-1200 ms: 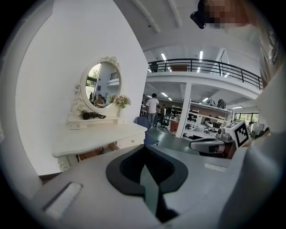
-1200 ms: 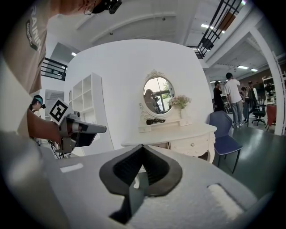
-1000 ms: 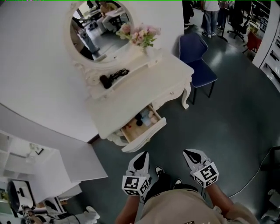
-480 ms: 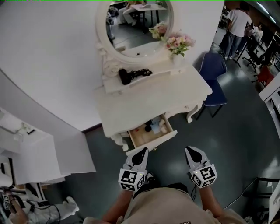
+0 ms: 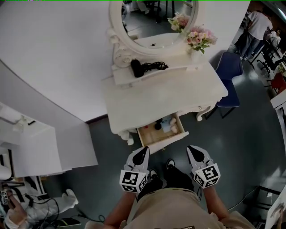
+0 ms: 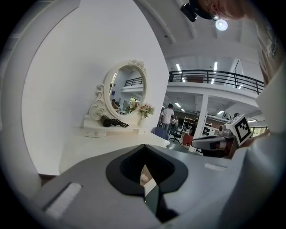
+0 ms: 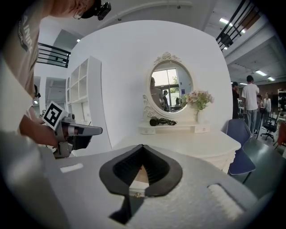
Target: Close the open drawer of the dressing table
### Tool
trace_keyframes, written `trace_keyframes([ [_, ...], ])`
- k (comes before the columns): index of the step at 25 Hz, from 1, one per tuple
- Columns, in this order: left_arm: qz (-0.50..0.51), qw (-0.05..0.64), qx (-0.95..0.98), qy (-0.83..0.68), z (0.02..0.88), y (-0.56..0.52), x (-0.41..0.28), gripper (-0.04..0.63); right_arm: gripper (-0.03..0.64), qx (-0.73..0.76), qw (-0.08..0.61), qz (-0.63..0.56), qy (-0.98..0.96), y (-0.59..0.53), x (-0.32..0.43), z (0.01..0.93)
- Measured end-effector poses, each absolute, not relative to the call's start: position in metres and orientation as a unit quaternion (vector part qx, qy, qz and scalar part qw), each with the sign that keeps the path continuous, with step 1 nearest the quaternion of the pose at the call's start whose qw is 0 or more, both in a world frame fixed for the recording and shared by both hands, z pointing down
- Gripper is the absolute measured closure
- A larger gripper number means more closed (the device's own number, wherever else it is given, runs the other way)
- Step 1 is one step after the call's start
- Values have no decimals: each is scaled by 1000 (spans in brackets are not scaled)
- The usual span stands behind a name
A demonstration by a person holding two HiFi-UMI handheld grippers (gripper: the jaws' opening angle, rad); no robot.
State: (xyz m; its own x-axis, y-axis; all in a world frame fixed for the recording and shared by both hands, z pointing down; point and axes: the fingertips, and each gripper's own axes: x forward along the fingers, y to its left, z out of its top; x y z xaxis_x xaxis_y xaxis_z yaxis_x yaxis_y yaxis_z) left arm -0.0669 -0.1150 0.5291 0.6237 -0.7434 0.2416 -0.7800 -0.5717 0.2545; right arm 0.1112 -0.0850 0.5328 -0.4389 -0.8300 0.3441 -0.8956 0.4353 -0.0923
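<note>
One white drawer [image 5: 149,135], open, half-filled

The person wears a loose tan top [image 5: 175,209] with a line of dark print low on the front, dark trousers [image 5: 173,179] and dark shoes [image 5: 153,172] with pale trim. A small black camera [image 7: 102,9] sits up at the head. The left gripper [image 5: 144,151] and the right gripper [image 5: 193,150] look alike: smooth light-grey shells tapering to a point, lined inside with ribbed black pads. Behind each sits a white cube [image 5: 132,181] printed with black square markers.
</note>
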Motion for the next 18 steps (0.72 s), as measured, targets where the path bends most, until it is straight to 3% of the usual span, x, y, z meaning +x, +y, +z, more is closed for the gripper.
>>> trace_keyframes([
  [11,70,148,853,-495,512,-147,-55,578,614,449,163,83,-874,-155,125,552],
  [18,52,135,836,-530,488,-179,-36,578,614,395,182,122,-892,-187,131,596],
])
